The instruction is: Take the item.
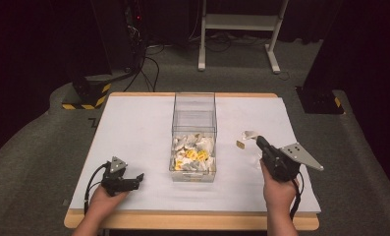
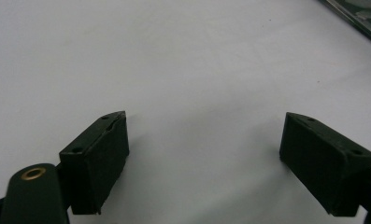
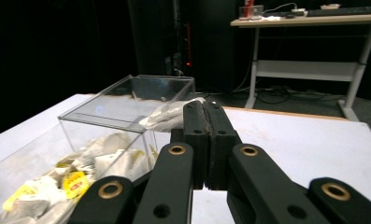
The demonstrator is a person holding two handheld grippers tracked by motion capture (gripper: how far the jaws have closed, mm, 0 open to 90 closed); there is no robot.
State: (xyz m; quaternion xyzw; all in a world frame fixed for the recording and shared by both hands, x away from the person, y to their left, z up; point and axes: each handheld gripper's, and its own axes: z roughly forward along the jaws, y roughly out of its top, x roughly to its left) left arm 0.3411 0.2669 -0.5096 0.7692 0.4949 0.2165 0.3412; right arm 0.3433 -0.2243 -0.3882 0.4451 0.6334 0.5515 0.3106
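Right now my right gripper (image 3: 205,140) is clenched, jaws pressed flat together, and a crumpled white tea-bag packet (image 3: 167,115) shows just past their tips. I think a corner of it is pinched between them, but the jaw tips hide the contact, so I cannot be sure it is not simply lying behind. I hold this gripper raised above the white table (image 1: 133,142), just to the right of the clear plastic box (image 1: 194,137), with the jaws pointing toward its open top; that pose suits lifting something over the rim.

My left gripper (image 2: 204,154) is released, jaws spread wide with nothing between them and only bare tabletop beneath. It rests low near the front left of the table, well apart from the box, probably parked there so it stays out of the right hand's way.

The box stands in the middle of the table, and its near half holds a heap of tea bags (image 1: 192,153), white packets with some yellow tags. To its right, on the table, a small yellow tag (image 1: 240,144) and a loose white packet (image 1: 250,133) lie near the right gripper, within easy reach for sorting into the box.
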